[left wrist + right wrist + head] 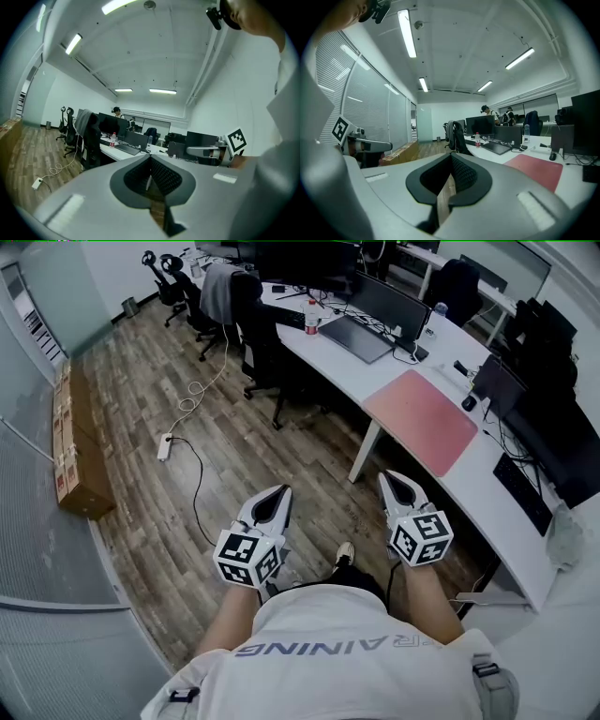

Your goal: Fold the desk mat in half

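The pink desk mat point(422, 420) lies flat and unfolded on the white desk point(487, 512), to my right in the head view. In the right gripper view the desk mat point(535, 170) shows ahead on the right. I hold both grippers low in front of my body, above the wooden floor and short of the desk. My left gripper point(280, 491) is shut with nothing in it, jaws meeting tip to tip point(151, 159). My right gripper point(387, 478) is also shut and empty point(451, 157), nearer the desk's edge. Neither touches the mat.
A black mouse point(469, 402) sits past the mat's far corner, with monitors point(553, 442) behind it. A dark mat with a keyboard point(356, 338) and a bottle point(311, 318) lie further along. Office chairs point(258, 329), a power strip point(164, 446) and cardboard boxes point(80, 460) stand on the floor.
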A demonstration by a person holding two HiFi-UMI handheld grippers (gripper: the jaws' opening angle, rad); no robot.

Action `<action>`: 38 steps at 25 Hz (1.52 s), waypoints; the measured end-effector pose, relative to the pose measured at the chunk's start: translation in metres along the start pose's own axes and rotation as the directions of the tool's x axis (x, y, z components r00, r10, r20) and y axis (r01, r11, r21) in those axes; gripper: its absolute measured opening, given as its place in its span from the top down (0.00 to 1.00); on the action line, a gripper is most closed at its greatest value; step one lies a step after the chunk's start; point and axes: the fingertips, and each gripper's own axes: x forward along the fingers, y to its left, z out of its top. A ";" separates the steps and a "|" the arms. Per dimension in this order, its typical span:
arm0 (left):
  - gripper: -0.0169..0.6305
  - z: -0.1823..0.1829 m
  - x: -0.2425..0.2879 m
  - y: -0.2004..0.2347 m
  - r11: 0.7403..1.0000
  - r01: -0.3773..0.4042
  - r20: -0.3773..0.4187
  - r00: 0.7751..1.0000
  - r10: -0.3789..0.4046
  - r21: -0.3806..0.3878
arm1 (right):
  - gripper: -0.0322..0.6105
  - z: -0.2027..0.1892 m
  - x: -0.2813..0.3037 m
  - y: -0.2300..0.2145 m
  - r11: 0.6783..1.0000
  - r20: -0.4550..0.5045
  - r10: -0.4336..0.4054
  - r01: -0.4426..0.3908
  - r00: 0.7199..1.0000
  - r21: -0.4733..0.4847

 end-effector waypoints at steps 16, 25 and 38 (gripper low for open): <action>0.97 0.002 0.006 0.015 0.999 0.025 0.021 0.999 -0.024 -0.020 | 0.92 0.002 0.021 -0.011 0.996 -0.004 -0.023 0.023 1.000 0.083; 0.97 0.011 0.047 0.045 0.999 -0.021 0.031 0.999 0.022 -0.032 | 0.92 0.010 0.074 -0.039 0.997 -0.030 -0.006 0.008 1.000 0.074; 0.97 0.037 0.180 0.068 1.000 -0.004 -0.021 1.000 0.004 -0.004 | 0.92 0.028 0.163 -0.135 0.995 -0.061 0.010 -0.004 0.998 0.102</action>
